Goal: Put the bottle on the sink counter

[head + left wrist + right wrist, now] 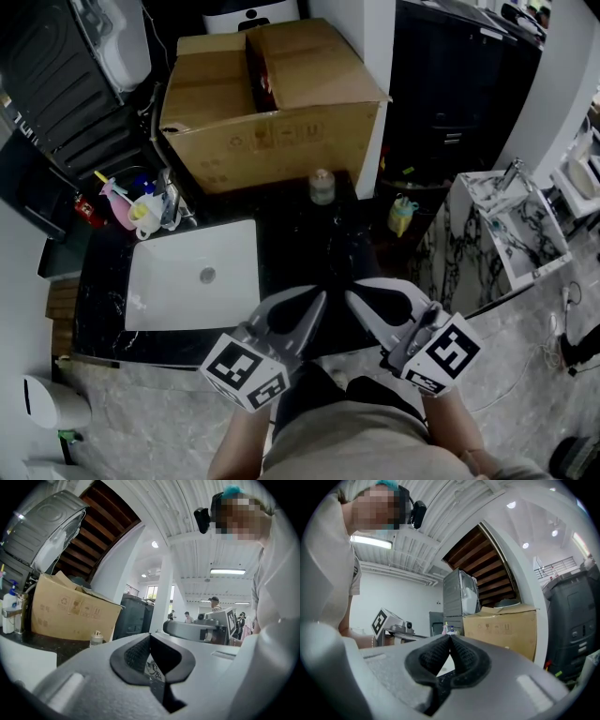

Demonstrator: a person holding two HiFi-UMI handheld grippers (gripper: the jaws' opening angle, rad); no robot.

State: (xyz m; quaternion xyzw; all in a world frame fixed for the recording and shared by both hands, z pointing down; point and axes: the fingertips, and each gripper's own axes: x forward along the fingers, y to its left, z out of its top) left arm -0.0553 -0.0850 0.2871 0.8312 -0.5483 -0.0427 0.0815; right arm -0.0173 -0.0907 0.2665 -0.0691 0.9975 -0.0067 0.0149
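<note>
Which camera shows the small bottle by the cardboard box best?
The head view: the bottle stands whole on the dark counter before the box. The left gripper view shows only its top, small, behind the left hand-held gripper. The right gripper view does not show it clearly.

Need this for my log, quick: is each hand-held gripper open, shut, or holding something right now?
Left hand-held gripper: closed, holding nothing.
Right hand-held gripper: closed, holding nothing.

Big shop-like hall, with a white sink (169, 302) in a black counter (292, 246), a cardboard box (281, 141), another sink (514, 230) nearby.
</note>
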